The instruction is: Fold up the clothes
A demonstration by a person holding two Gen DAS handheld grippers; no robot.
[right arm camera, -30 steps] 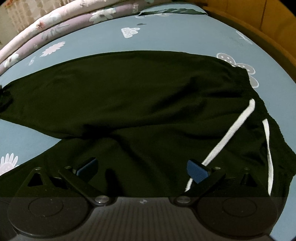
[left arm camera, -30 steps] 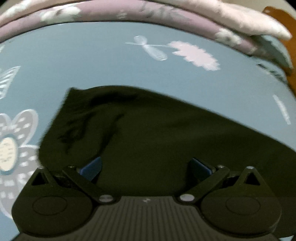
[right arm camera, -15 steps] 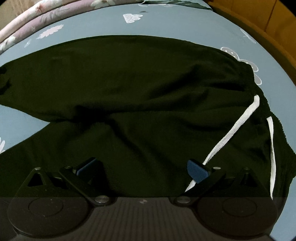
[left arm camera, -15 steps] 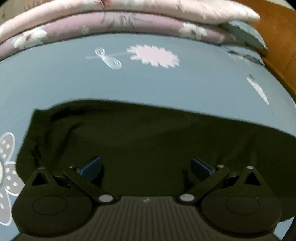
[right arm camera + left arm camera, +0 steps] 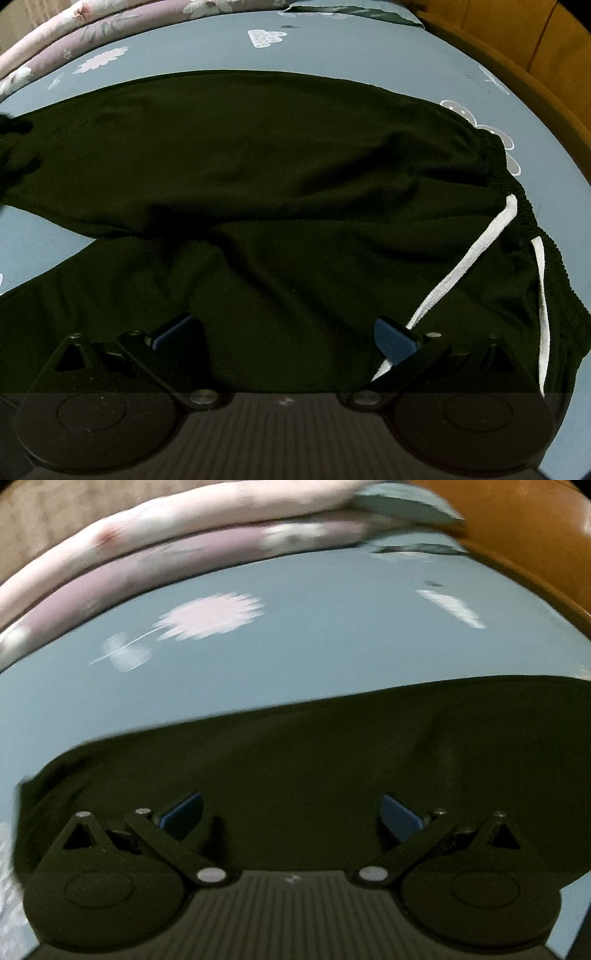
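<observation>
Dark green-black trousers lie spread on a blue bedsheet, with the elastic waistband at the right and both legs running left. Two white drawstrings trail from the waistband toward me. My right gripper hovers open over the near leg, close to the waist, and the end of one drawstring passes by its right fingertip. The left wrist view shows one trouser leg with its cuff at the far left. My left gripper is open just above that leg, holding nothing.
Pink and mauve floral bedding is piled along the far side of the bed. A wooden bed frame curves round the right side. The sheet carries white flower and cloud prints.
The left gripper has swept right along the trouser leg, so the cuff has slid toward the left edge of its view. The right gripper has moved in a little closer to the trousers.
</observation>
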